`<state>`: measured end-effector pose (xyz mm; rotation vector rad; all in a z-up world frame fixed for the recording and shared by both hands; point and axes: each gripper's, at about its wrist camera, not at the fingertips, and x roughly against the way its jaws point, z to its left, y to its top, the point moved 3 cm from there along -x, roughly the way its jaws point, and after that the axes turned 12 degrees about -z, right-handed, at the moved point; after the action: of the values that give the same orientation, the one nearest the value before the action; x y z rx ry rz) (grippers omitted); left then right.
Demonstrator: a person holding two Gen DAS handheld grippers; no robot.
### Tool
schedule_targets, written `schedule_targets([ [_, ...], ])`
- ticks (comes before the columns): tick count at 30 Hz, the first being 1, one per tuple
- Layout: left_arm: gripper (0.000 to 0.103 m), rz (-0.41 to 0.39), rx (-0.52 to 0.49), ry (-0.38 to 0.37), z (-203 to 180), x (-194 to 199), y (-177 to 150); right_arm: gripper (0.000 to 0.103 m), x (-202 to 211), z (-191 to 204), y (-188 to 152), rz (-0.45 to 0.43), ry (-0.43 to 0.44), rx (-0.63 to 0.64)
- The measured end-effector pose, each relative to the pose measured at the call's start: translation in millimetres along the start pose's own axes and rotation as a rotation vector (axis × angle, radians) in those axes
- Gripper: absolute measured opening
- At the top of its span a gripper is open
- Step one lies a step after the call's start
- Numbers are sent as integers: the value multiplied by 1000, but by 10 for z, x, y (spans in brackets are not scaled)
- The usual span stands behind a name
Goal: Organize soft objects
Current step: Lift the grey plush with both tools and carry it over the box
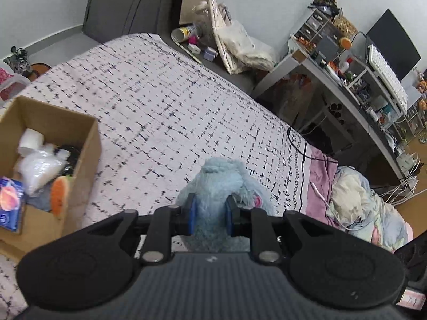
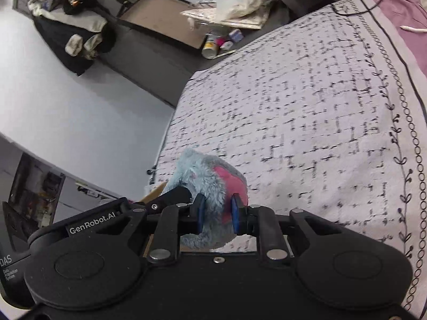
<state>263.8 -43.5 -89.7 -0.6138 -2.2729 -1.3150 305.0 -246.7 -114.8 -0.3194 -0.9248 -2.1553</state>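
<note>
Here both grippers [image 1: 210, 213] [image 2: 218, 213] pinch the plush [image 1: 218, 184], lengthwise forward.

The plush [image 1: 216, 186] is half hidden behind each hand-held gripper's body, its lower part out of sight in both views. The box [image 1: 80, 144] is cut off by the left edge. Items on the desk [image 1: 331, 80] are too small to identify.

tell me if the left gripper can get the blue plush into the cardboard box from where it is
Probably yes. The left gripper is shut on the blue plush toy, and only bare bedspread shows between it and the open cardboard box. The right gripper also grips the toy.
</note>
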Motion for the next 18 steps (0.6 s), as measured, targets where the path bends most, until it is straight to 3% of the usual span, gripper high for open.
schedule_targets([
  [18, 20, -63, -32, -53, 269, 754, 128, 20, 377, 585, -382, -86, 47, 42],
])
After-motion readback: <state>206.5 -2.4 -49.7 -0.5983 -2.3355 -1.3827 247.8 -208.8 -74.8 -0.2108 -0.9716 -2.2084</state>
